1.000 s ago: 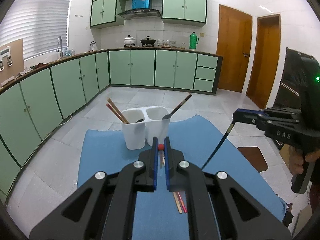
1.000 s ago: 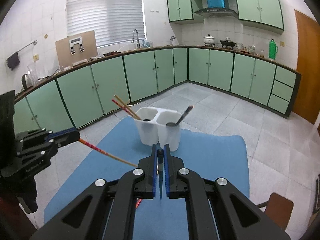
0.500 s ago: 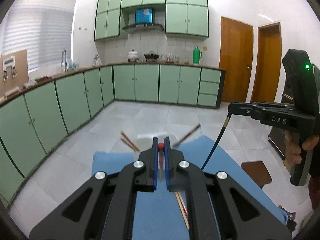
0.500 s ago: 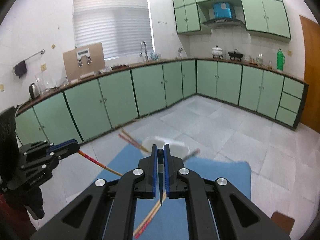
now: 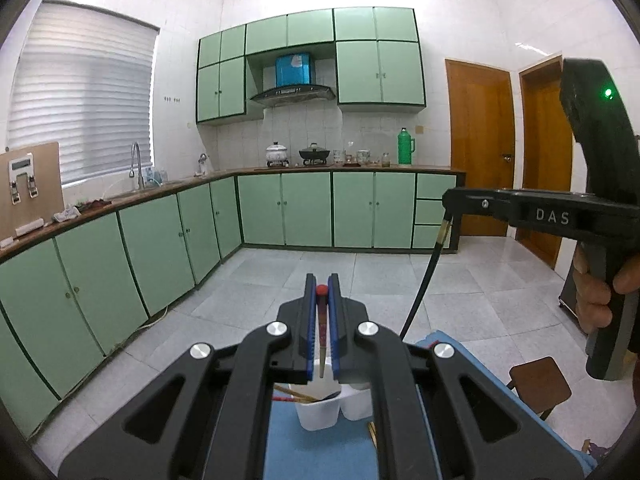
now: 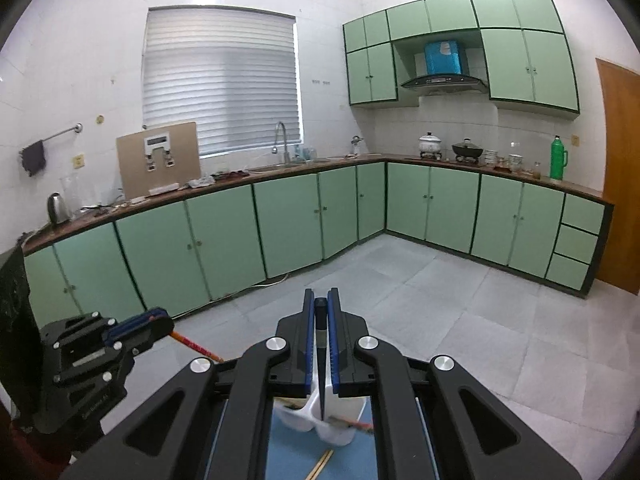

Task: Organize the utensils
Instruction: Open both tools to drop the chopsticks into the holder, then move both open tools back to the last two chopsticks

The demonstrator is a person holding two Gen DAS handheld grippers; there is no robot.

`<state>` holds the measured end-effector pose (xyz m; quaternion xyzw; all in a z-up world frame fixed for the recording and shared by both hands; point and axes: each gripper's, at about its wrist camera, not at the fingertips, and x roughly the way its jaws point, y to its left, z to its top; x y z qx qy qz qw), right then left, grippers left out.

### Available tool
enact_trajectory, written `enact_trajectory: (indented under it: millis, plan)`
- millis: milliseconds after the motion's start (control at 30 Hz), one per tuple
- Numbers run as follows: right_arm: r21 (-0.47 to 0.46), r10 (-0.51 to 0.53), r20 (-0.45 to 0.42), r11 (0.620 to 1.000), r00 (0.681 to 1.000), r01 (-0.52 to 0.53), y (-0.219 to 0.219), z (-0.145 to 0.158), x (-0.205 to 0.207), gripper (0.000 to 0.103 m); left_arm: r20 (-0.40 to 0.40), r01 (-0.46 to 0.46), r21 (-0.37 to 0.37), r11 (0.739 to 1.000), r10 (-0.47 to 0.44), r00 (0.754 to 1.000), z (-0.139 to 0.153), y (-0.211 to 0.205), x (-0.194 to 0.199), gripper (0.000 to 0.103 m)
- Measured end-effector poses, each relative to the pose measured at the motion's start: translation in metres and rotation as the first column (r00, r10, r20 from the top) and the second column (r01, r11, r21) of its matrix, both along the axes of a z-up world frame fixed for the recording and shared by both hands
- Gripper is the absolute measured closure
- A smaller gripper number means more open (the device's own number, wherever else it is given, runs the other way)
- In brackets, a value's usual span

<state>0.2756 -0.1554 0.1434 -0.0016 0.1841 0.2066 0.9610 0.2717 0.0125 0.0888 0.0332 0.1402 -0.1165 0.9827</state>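
Down low, the white two-compartment holder [image 5: 328,408] sits on the blue mat [image 5: 320,452], peeking out under the tools. In the left wrist view its left compartment shows wooden chopsticks [image 5: 292,394] leaning out to the left and something dark inside; what the right compartment holds I cannot tell. From the right wrist view the holder [image 6: 320,420] is blurred, with a red-tipped stick [image 6: 352,423] across its right side, and a pair of pale chopsticks [image 6: 322,463] lies on the mat just in front of the holder.

Left tool [image 5: 321,286], above the holder: jaws pressed together on a red-capped chopstick [image 5: 321,328], which runs back between the blue pads, with its red cap at the fingertips. Right tool [image 6: 321,300], also above the holder: jaws pinched on a dark utensil [image 6: 321,364], its narrow end pointing down toward the holder's divider. In the left view that right tool [image 5: 450,200] sits up and to the right of the holder, a hand [image 5: 600,292] wrapped round its grip, the black utensil [image 5: 424,276] hanging down at a slant.
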Motion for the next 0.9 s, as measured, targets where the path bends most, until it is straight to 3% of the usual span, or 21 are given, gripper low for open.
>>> enact_trajectory:
  millis: [333, 500, 767, 900]
  plan:
    - [-0.01, -0.047, -0.114, 0.999, 0.992, 0.046, 0.002, -0.061, 0.054, 0.095, -0.124, -0.015, -0.026, 1.0, 0.012, 0.992, -0.058, -0.001, 0.068, 0.098]
    - [-0.028, -0.083, -0.131, 0.996, 0.988, 0.08, -0.009, -0.076, 0.053, 0.081, -0.16, -0.033, -0.031, 0.999, 0.027, 0.987, -0.07, 0.006, 0.07, 0.092]
    - [-0.051, -0.169, -0.077, 0.985, 0.983, 0.165, -0.033, -0.08, 0.001, 0.037, -0.131, -0.056, -0.018, 0.998, 0.053, 0.99, -0.069, 0.015, 0.024, 0.058]
    - [-0.062, -0.179, -0.071, 0.983, 0.981, 0.175, -0.04, -0.095, -0.034, 0.026, -0.149, -0.054, -0.024, 0.998, 0.05, 0.988, -0.082, 0.019, -0.01, 0.053]
